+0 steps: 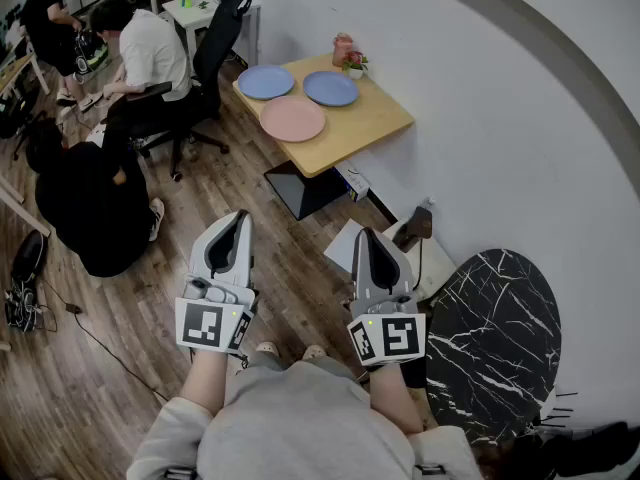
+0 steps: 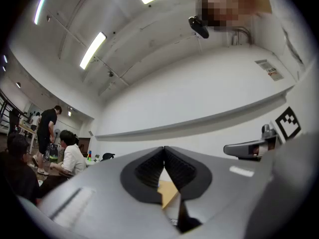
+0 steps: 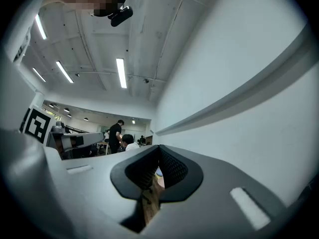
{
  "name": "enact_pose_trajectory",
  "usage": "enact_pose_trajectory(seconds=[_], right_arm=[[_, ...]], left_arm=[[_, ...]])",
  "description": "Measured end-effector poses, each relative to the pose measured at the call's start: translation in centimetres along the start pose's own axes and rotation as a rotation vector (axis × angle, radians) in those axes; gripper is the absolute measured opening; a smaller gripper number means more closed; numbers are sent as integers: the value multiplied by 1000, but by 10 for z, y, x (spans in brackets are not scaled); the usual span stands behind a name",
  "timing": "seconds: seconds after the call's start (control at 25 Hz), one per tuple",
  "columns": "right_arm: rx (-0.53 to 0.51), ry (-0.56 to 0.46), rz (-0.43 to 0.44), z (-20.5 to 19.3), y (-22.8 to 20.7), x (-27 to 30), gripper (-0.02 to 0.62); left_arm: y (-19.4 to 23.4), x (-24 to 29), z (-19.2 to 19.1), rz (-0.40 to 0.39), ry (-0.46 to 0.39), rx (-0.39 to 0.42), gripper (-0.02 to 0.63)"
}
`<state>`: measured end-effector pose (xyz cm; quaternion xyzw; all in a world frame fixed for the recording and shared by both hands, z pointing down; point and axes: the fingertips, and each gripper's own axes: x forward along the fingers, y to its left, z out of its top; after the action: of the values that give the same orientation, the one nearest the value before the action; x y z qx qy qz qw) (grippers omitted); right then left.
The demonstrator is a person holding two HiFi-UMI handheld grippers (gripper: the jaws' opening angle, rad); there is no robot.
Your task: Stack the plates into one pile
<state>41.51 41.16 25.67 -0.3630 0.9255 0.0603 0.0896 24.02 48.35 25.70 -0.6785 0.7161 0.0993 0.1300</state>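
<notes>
In the head view three plates lie apart on a small wooden table (image 1: 372, 126) far ahead: a blue plate (image 1: 266, 82) at the left, a second blue plate (image 1: 331, 88) to its right, and a pink plate (image 1: 293, 119) nearer me. My left gripper (image 1: 237, 219) and right gripper (image 1: 368, 236) are held close to my body over the floor, well short of the table. Both are shut with nothing between the jaws. In the left gripper view the left gripper (image 2: 164, 151) points up at the wall; the right gripper (image 3: 159, 149) does likewise in the right gripper view.
A pink pot with a small plant (image 1: 347, 53) stands at the table's far corner. A black office chair (image 1: 214, 48) and seated people (image 1: 145, 53) are to the left. A round black marble table (image 1: 495, 338) is at my right, and a white wall runs along the right.
</notes>
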Motion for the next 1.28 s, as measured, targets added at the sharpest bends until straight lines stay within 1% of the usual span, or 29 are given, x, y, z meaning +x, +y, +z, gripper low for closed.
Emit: enact_pose_trajectory(seconds=[0.44, 0.72, 1.08, 1.28], right_arm=[[-12, -4, 7, 3, 11, 13, 3], [14, -44, -26, 7, 15, 22, 3], [0, -43, -61, -1, 35, 33, 3], [-20, -41, -77, 0, 41, 41, 3]], left_arm=[[13, 4, 1, -9, -4, 2, 58], [29, 7, 1, -18, -14, 20, 58], [64, -2, -7, -19, -11, -11, 58], [78, 3, -11, -28, -14, -33, 58]])
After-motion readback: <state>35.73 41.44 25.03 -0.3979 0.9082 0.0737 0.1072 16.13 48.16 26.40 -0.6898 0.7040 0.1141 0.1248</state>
